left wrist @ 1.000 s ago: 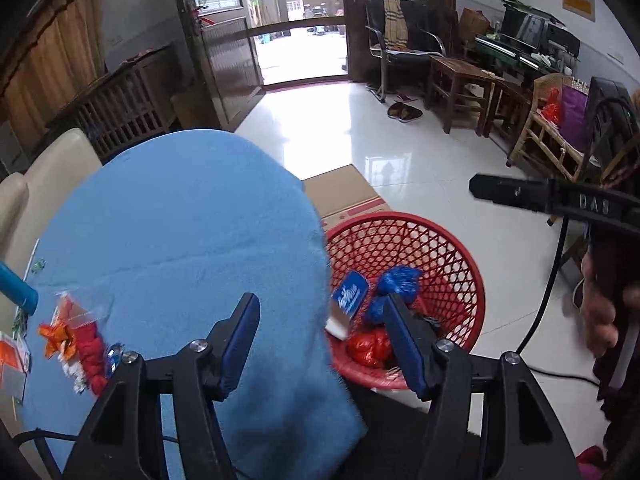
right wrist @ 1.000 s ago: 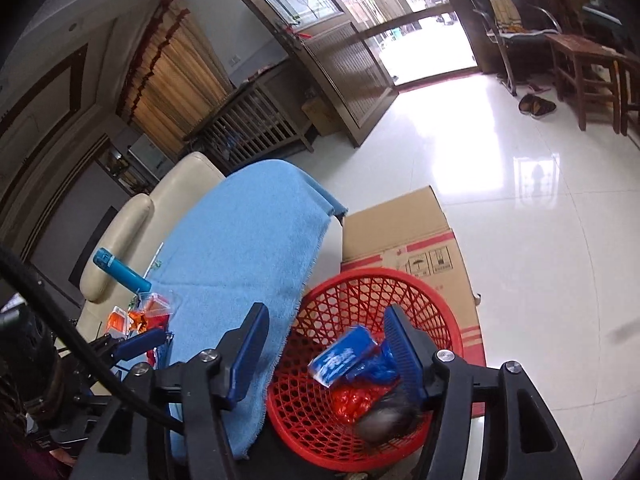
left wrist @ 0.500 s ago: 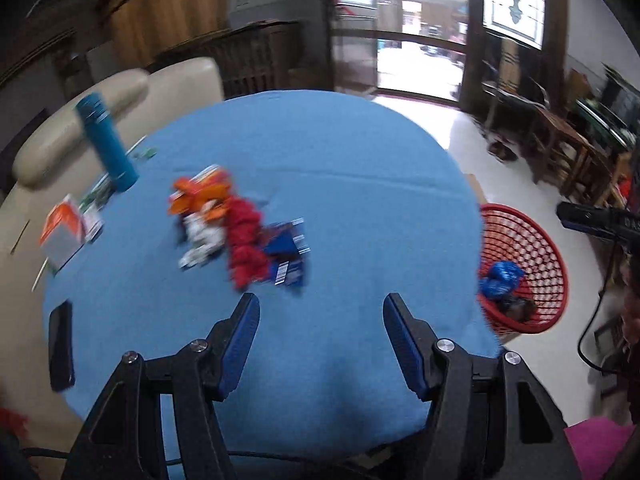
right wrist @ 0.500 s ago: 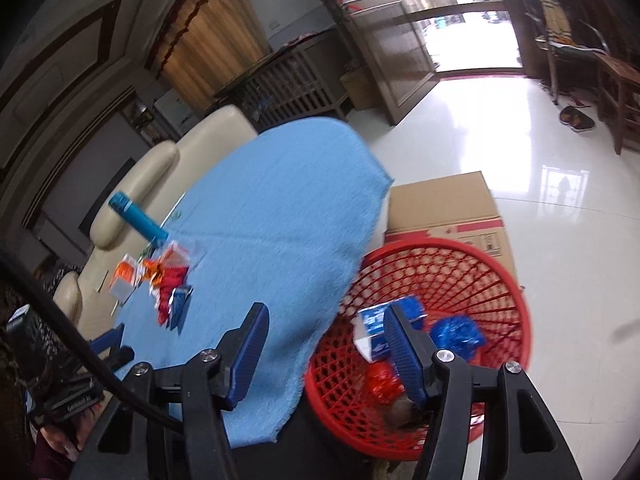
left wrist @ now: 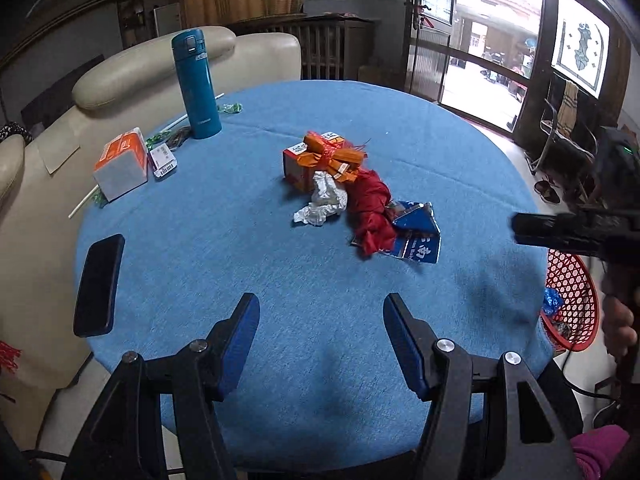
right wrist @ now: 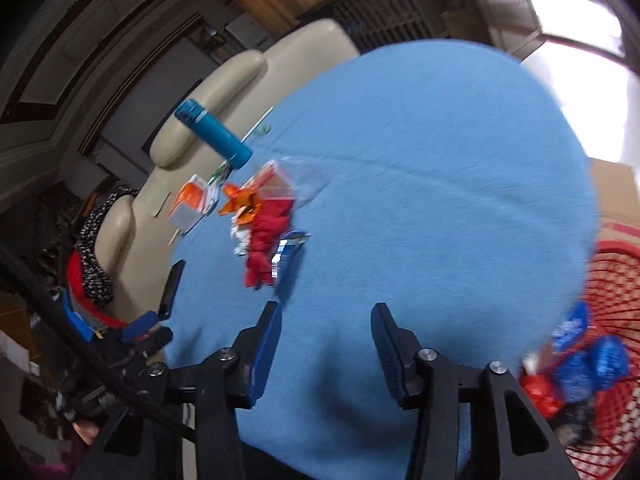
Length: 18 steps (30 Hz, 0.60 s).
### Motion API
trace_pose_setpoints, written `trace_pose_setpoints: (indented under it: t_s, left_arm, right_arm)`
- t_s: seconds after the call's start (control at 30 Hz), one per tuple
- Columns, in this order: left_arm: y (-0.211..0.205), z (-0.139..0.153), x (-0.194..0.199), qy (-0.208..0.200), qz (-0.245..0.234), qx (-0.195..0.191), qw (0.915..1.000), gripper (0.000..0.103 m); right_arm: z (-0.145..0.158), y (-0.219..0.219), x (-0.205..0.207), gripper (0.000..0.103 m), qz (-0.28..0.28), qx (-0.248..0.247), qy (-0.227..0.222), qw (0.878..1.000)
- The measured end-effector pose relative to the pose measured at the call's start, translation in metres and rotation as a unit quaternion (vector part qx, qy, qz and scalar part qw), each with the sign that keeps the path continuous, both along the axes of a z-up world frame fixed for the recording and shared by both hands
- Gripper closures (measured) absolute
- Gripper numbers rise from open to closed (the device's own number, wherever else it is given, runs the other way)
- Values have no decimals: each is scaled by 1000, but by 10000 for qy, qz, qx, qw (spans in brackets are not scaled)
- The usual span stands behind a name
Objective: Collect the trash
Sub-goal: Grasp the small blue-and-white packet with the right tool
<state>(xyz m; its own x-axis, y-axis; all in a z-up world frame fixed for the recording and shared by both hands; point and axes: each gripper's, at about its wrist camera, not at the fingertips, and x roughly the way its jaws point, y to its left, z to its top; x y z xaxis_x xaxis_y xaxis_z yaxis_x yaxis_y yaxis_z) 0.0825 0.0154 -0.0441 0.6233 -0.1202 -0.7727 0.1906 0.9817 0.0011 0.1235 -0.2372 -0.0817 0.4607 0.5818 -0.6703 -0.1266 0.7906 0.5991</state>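
While both grippers hang over the near edge of the round table (left wrist: 280, 320), the trash lies heaped a little past the middle of its blue cloth. The heap runs from an orange carton (left wrist: 304, 160) with white labels, wrapped in a crumpled orange wrapper (left wrist: 340, 156), down to a wad of white tissue (left wrist: 324, 204) touching the carton's near side. Just right of the tissue sprawls a creased red bag (left wrist: 370, 212), and under its right edge sits a flattened blue carton (left wrist: 416, 232) with white print and a silvery torn flap. In the blurred right wrist view the same heap shows as orange, red bag (right wrist: 266, 236) and blue in a row, well ahead of the fingers.

The left gripper (left wrist: 320, 340) has its blue-padded fingers spread wide with nothing between them. The right gripper (right wrist: 326, 348) is likewise spread wide and holds nothing.

A red basket (right wrist: 616, 320) stands off the table's right edge; blue and red wrappers lie inside it. At the far left of the table a teal flask (left wrist: 197, 84) stands upright, near an orange-and-white box (left wrist: 120, 164). A black phone (left wrist: 99, 284) lies flat by the left rim.
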Motion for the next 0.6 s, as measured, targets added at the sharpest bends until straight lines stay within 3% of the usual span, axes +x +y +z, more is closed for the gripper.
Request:
trace_pose_setpoints:
  t_s: [0.13, 0.27, 0.43, 0.5, 0.6]
  left_arm:
    - [8, 2, -3, -9, 52, -66, 10000, 38]
    - [18, 2, -2, 7, 147, -158, 9998, 38]
    - [24, 1, 2, 48, 193, -239, 9995, 38]
    - [22, 3, 1, 44, 186, -234, 9995, 38]
    - [17, 3, 5, 27, 95, -190, 9998, 38]
  right_arm:
    - [-18, 31, 38, 57, 41, 431, 340, 9985]
    - [-29, 57, 66, 57, -20, 381, 564, 9977]
    - [-44, 73, 81, 70, 1, 557, 836, 9949]
    - [-48, 76, 80, 83, -50, 559, 854, 9948]
    - [-46, 72, 71, 84, -125, 453, 693, 9965]
